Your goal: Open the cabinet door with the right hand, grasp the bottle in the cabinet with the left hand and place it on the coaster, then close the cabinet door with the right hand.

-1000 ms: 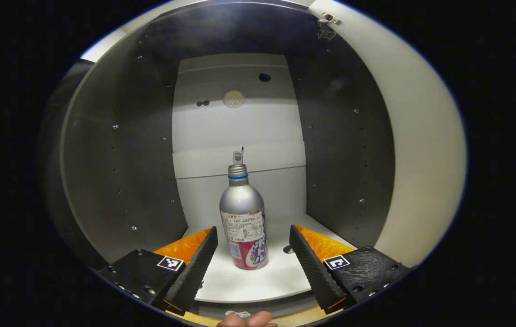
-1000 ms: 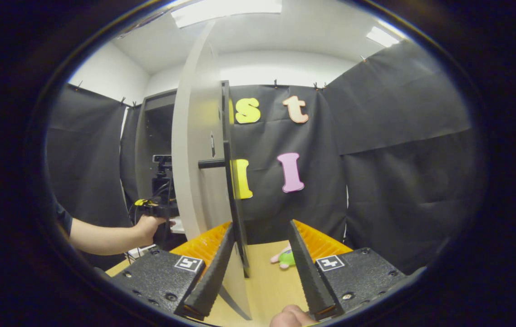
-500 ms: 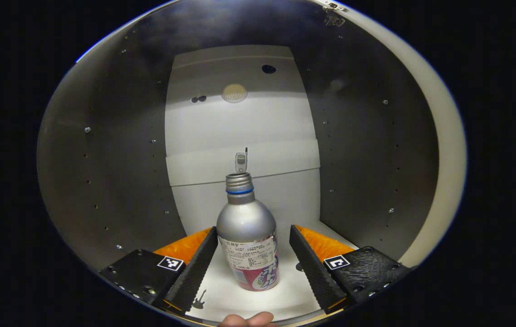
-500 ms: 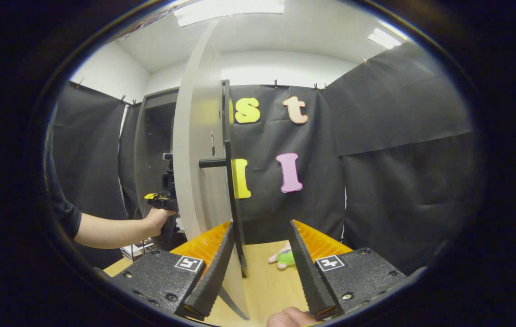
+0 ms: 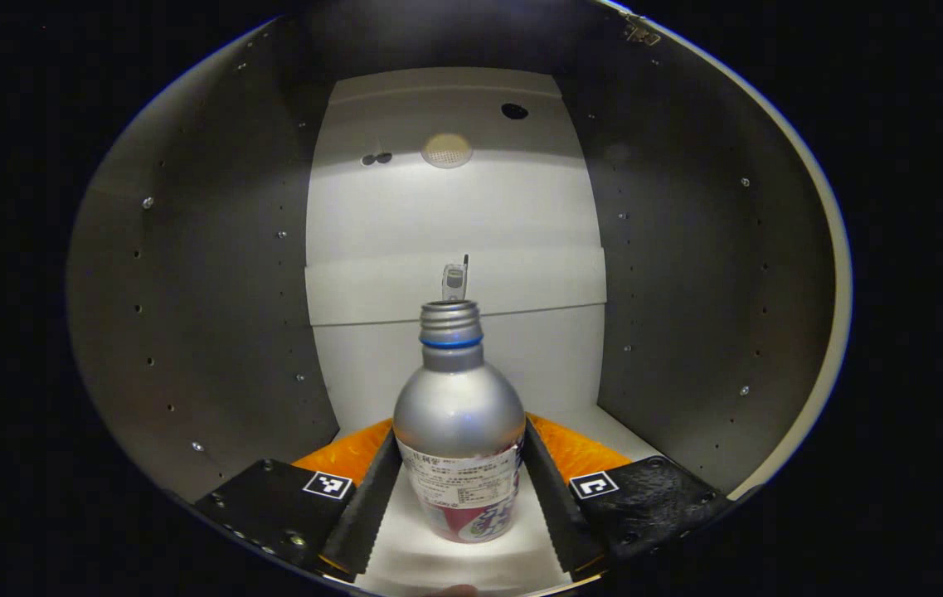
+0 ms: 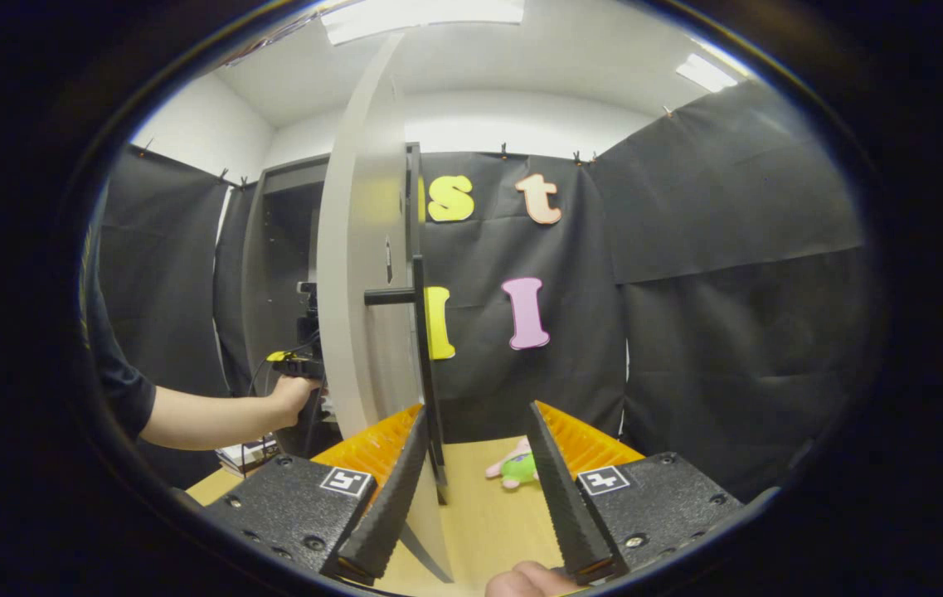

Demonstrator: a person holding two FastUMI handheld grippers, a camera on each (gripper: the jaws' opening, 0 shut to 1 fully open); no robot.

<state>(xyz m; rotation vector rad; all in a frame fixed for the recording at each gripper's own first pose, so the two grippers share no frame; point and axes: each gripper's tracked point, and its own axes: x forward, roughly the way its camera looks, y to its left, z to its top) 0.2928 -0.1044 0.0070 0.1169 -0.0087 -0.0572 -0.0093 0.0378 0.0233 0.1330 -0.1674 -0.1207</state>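
Inside the dark-walled cabinet (image 5: 189, 290), the left gripper (image 5: 459, 489) clamps both fingers onto the upright silver aluminium bottle (image 5: 459, 431) for lifting, while the right gripper (image 6: 471, 481), jaws wide around the black bar handle (image 6: 425, 390), holds the white cabinet door (image 6: 359, 274) open.

1 bottle (image 5: 459, 431), 1 cabinet door (image 6: 359, 274), 1 plush toy (image 6: 514, 466), 2 grippers.

In the left gripper view the left tongs (image 5: 461, 489) reach inside the cabinet (image 5: 189, 274), and the silver bottle (image 5: 459, 435) stands upright on the white cabinet floor (image 5: 430, 564) between the two fingers (image 5: 367, 506). Both fingers lie close against the bottle's labelled lower body, though whether they press on it cannot be told. Behind the bottle's open threaded neck with its blue ring rises the white back panel (image 5: 454, 207), flanked by dark side walls dotted with small holes.
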